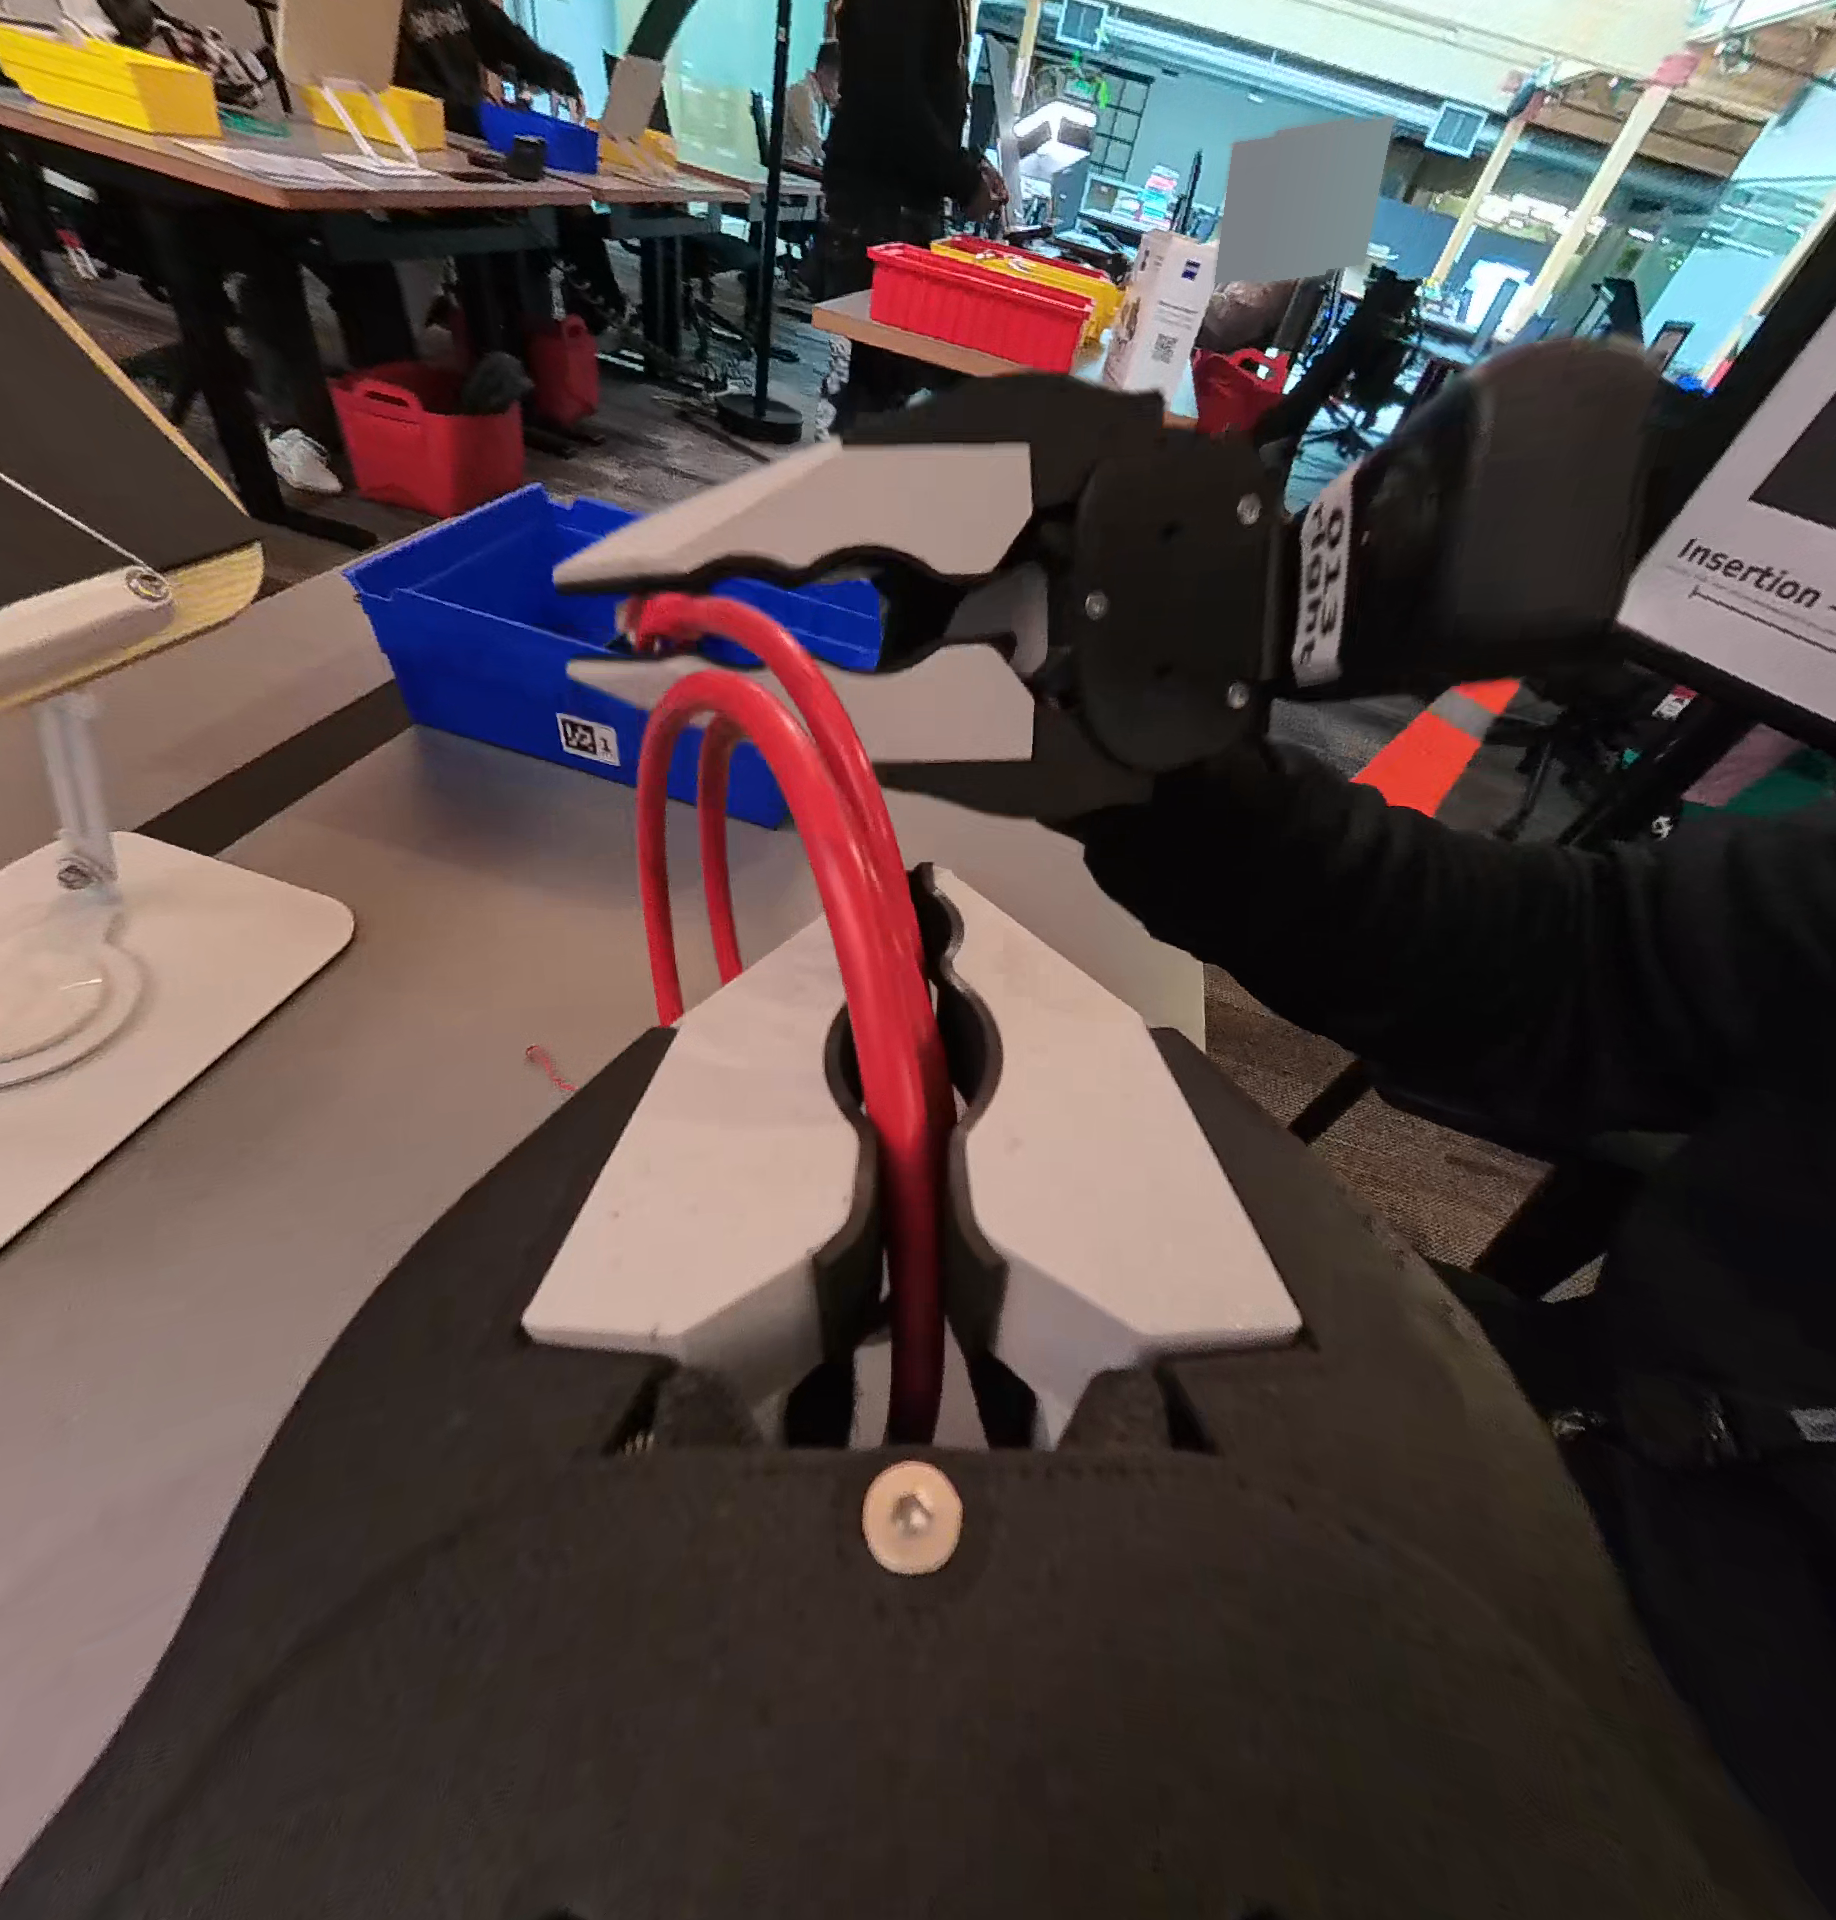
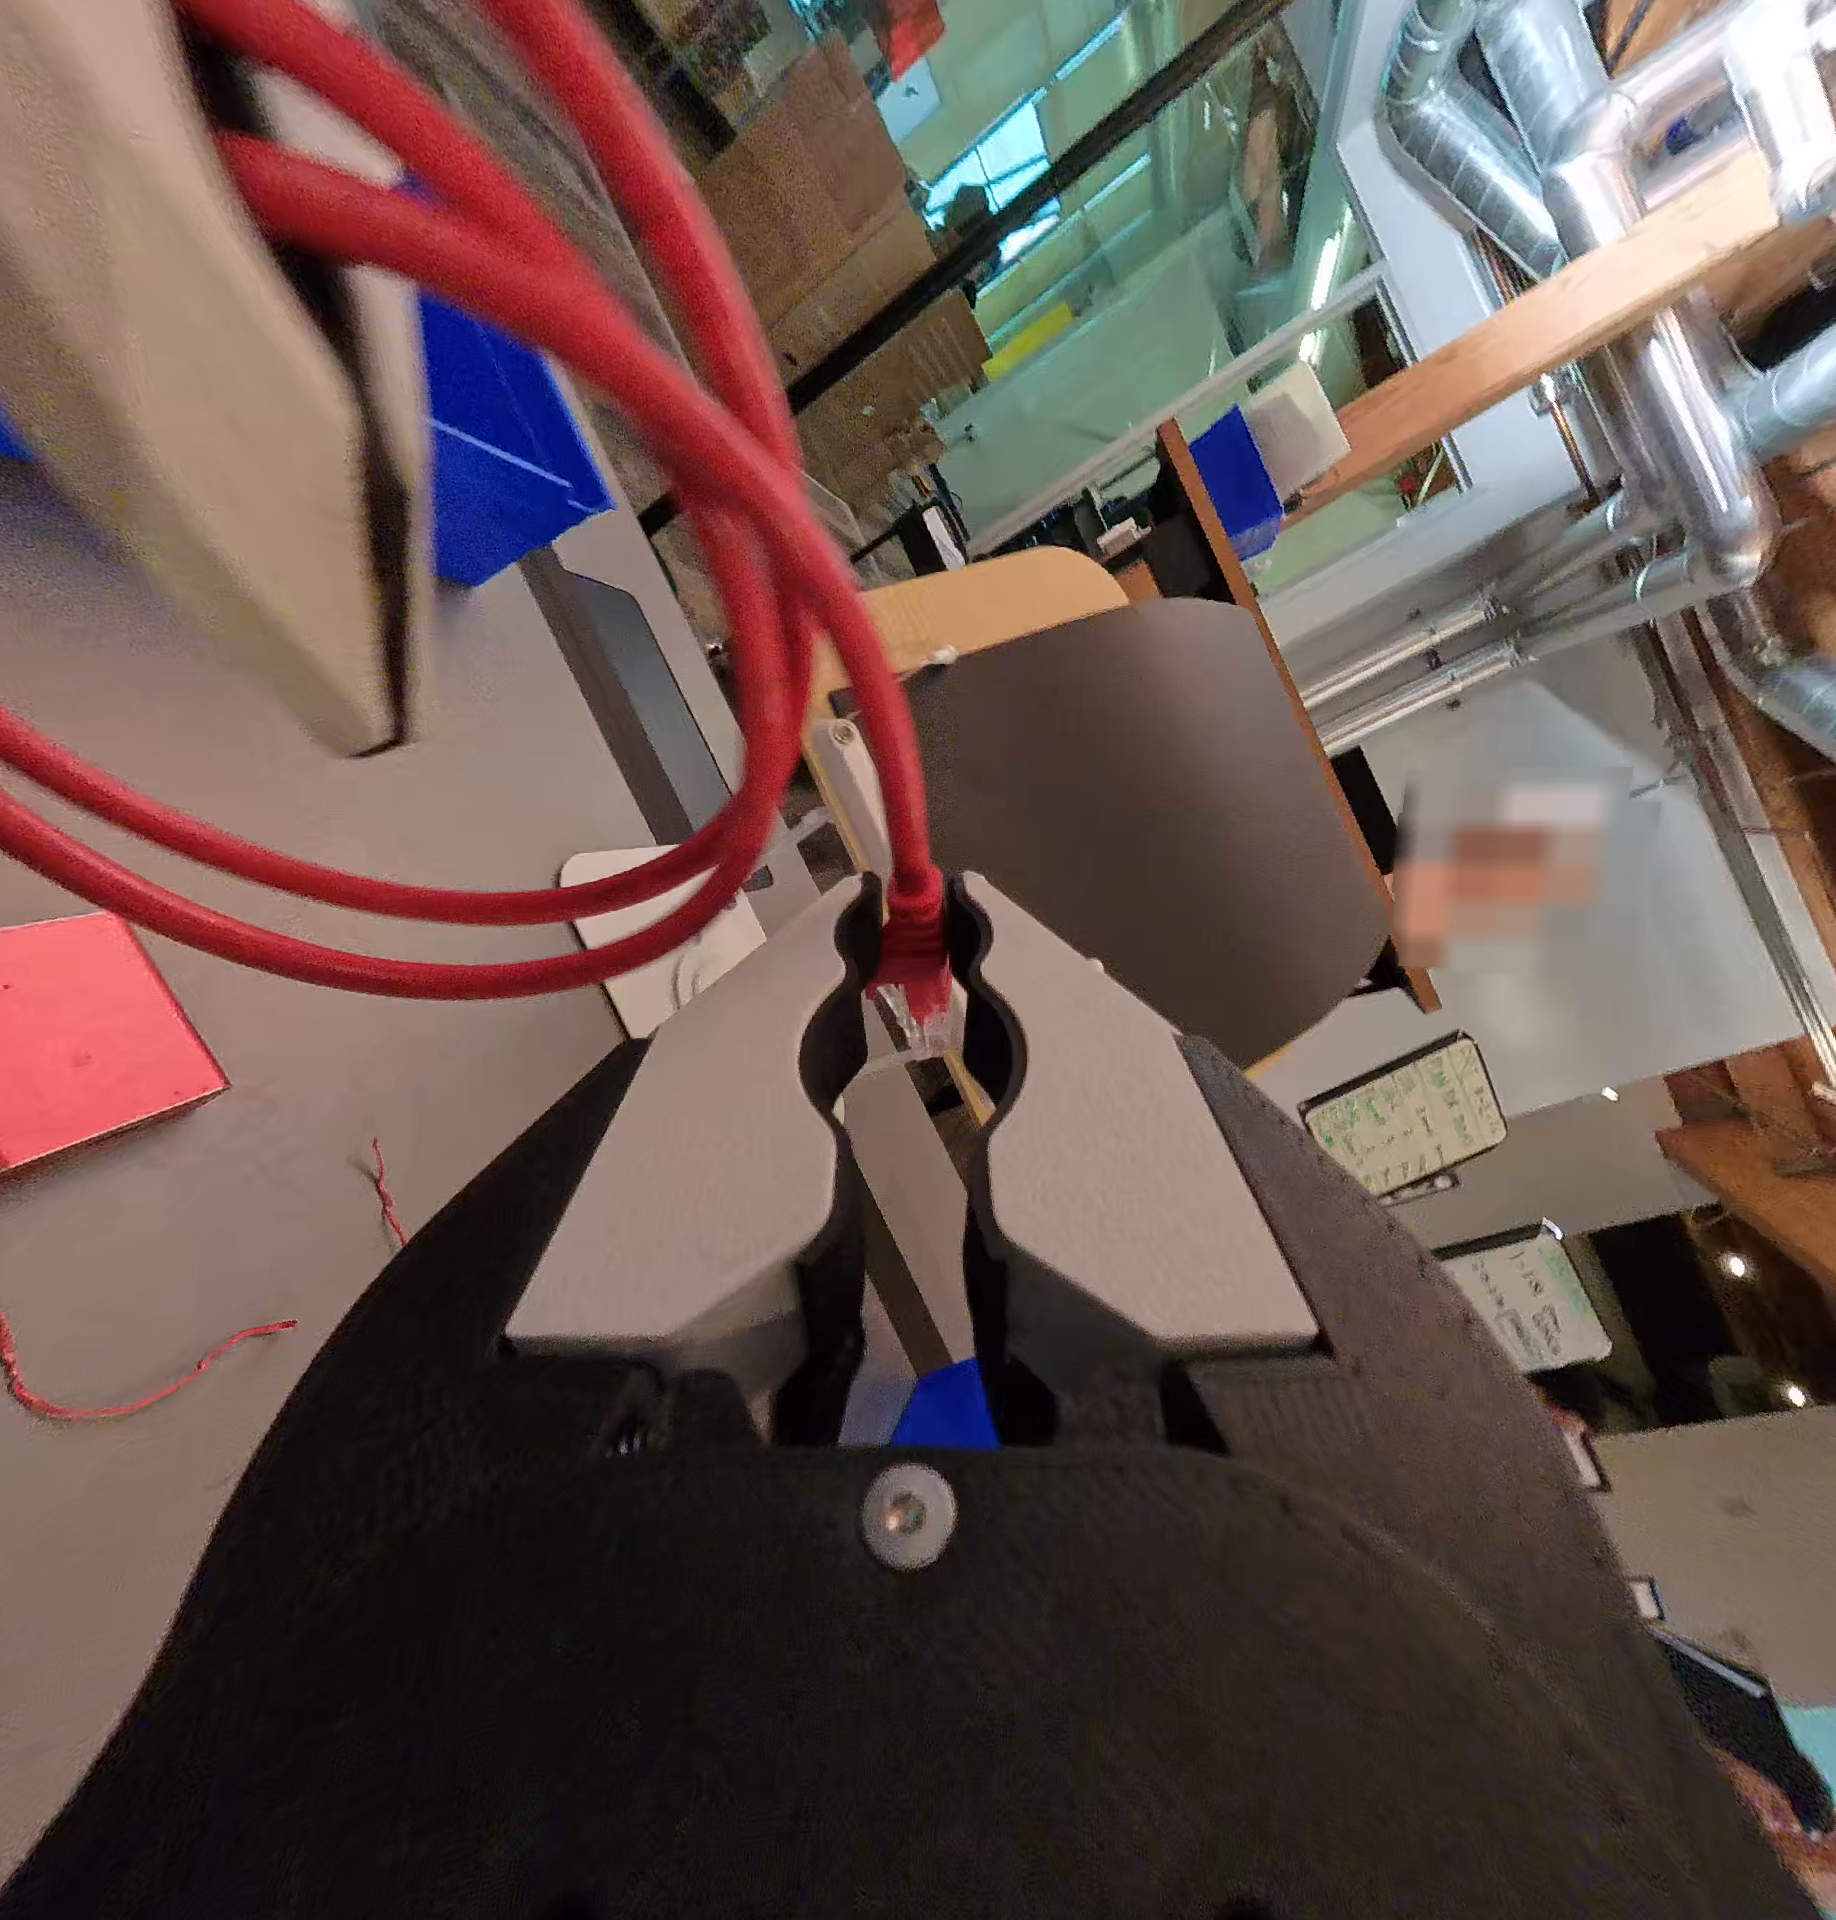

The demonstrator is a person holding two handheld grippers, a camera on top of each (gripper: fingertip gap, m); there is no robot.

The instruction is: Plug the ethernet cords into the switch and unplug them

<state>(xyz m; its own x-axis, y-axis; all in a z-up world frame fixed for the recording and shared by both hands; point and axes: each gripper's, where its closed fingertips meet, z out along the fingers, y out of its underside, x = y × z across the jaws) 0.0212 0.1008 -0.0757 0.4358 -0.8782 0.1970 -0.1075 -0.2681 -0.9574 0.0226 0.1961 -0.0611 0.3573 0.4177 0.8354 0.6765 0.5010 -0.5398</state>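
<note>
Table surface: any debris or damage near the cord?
Yes. Thin red stray strands lie loose on the grey table, a smaller bit near the right gripper. They look like frayed scraps. The red ethernet cord itself shows no visible damage.

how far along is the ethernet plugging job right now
Early, it seems. Done: a red ethernet cord is picked up off the grey table. In hand: the left gripper is shut on the cable run, while the right gripper pinches the boot behind its clear plug. Left: the plug is free in the air, in no port; no switch ports are visible, so plugging and unplugging appear to remain.
</note>
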